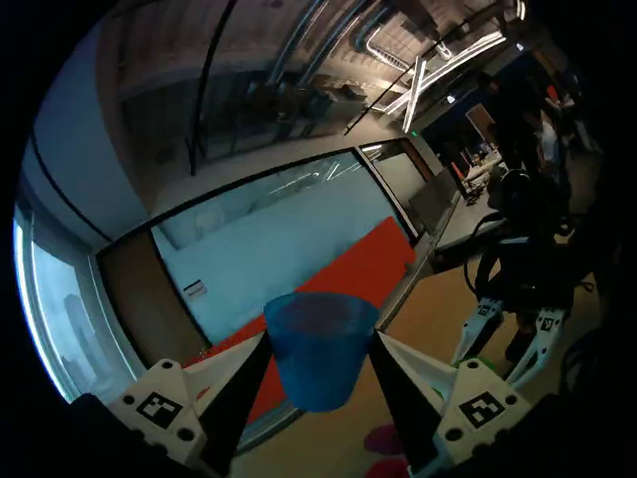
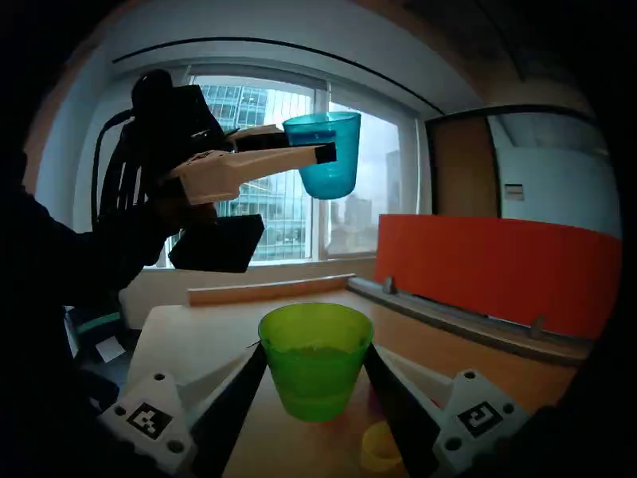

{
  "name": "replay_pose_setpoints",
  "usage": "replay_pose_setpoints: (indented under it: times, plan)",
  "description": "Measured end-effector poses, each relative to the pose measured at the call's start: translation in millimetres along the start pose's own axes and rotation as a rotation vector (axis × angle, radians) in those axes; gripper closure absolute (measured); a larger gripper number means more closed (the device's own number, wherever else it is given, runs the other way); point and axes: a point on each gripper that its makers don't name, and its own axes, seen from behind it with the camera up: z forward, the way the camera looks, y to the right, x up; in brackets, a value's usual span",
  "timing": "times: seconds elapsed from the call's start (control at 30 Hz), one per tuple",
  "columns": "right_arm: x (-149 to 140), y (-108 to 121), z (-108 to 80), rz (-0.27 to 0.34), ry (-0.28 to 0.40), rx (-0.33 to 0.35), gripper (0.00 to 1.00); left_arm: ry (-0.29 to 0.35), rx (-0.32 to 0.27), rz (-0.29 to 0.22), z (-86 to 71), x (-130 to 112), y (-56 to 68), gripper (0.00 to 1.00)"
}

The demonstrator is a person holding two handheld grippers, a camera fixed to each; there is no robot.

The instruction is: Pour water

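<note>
Cups, two in all, one per gripper: your left gripper (image 1: 318, 341) pinches the blue cup (image 1: 321, 358) between both fingers, upright and high in the air before the window (image 2: 386, 183). Your right gripper (image 2: 316, 354) clamps the green cup (image 2: 316, 378), also upright, low over the desk (image 2: 191, 334). One orange partition (image 2: 494, 271) lines the desk's edge.

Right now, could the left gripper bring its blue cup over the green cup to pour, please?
Probably yes. The left gripper holds the blue cup raised in open air, higher than the green cup in the right gripper, with nothing between them; it should only need to come nearer and tip.
</note>
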Motion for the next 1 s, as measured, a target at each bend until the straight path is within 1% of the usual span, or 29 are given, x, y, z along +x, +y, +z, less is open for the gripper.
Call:
replay_pose_setpoints:
  times: [0.17,0.27,0.4,0.57,0.67,0.8,1.0]
  plan:
    - [0.4,0.6,-0.1,0.001,0.003,-0.003,0.12,-0.032,-0.002,-0.109,2.3,-11.8,-3.6,0.16]
    - [0.8,0.2,-0.3,0.004,0.006,-0.002,0.12,-0.038,-0.003,-0.175,3.2,-16.9,-6.0,0.16]
    - [0.6,0.9,-0.7,0.007,0.008,-0.003,0.12,-0.036,-0.007,-0.259,5.0,-19.8,-8.7,0.16]
    - [1.8,1.9,-1.7,0.008,0.010,-0.005,0.12,-0.028,-0.019,-0.379,9.8,-20.6,-9.0,0.16]
    - [2.9,1.7,-2.4,0.007,0.011,-0.005,0.12,-0.020,-0.025,-0.437,11.2,-19.7,-8.8,0.16]
    - [3.7,2.3,-3.1,0.006,0.012,-0.008,0.12,-0.012,-0.027,-0.477,11.6,-19.2,-9.4,0.16]
    - [5.0,2.0,-3.6,0.008,0.011,-0.010,0.12,-0.013,-0.022,-0.495,11.8,-21.1,-11.8,0.16]
